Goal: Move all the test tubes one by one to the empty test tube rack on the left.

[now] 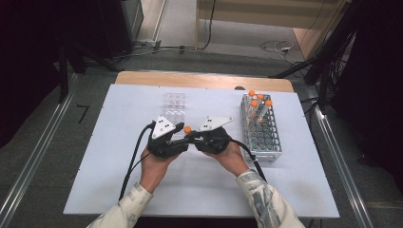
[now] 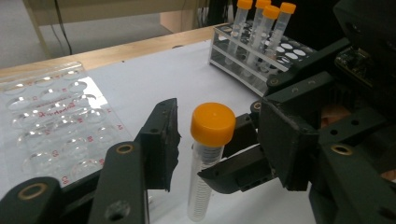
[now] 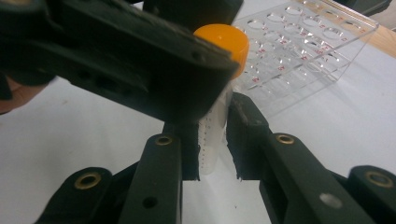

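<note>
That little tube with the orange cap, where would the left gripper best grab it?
Probably at the orange cap, closing level from both sides. The tube stands upright, the right gripper already clamps its clear body lower down, and the left gripper has its jaws open either side of the cap.

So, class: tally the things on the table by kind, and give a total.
Orange-capped tubes: 5, four in the rack and one held by the right gripper between the jaws of the left gripper
Tube rack: 1
Clear well plate: 1
Total: 7
</note>
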`<state>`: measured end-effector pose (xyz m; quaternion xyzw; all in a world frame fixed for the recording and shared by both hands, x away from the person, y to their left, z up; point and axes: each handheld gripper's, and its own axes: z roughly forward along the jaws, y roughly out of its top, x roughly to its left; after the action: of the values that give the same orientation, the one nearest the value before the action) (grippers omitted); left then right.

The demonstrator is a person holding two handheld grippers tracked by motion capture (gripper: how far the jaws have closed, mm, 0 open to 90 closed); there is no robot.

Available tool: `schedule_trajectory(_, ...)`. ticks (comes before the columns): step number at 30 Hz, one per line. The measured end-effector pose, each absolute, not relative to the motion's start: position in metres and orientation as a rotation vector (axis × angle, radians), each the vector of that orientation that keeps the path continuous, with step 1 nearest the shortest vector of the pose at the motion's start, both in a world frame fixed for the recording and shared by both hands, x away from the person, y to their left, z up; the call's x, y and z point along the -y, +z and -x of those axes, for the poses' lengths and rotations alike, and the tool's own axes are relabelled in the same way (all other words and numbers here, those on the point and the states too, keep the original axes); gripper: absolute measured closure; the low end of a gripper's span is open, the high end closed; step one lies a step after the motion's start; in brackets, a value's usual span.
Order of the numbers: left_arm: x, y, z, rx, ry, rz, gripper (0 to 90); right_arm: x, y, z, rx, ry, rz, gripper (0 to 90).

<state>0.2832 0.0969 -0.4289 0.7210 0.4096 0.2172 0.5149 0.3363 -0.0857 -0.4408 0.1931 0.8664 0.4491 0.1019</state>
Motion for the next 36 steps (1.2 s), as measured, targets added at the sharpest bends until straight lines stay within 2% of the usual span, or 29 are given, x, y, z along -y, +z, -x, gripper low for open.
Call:
schedule_trajectory(11, -0.097, -0.428, -0.283, -0.985, 0.544, -1.724, 68.6, 0.086, -0.439, -0.335, -2.563, 1.332, -0.565, 72.4)
schedule_trajectory(17, -0.099, -0.424, -0.286, -0.985, 0.522, -1.714, 70.0, 0.089, -0.437, -0.336, -2.557, 1.358, -0.561, 70.7)
schedule_trajectory(21, -0.103, -0.421, -0.29, -0.996, 0.513, -1.708, 70.3, 0.091, -0.434, -0.334, -2.557, 1.38, -0.585, 52.7)
schedule_trajectory(24, -0.105, -0.419, -0.292, -1.005, 0.509, -1.7, 70.3, 0.094, -0.432, -0.333, -2.559, 1.393, -0.623, 43.5)
schedule_trajectory(36, -0.128, -0.396, -0.305, -1.046, 0.522, -1.633, 70.3, 0.11, -0.441, -0.326, -2.555, 1.341, -0.742, 25.5)
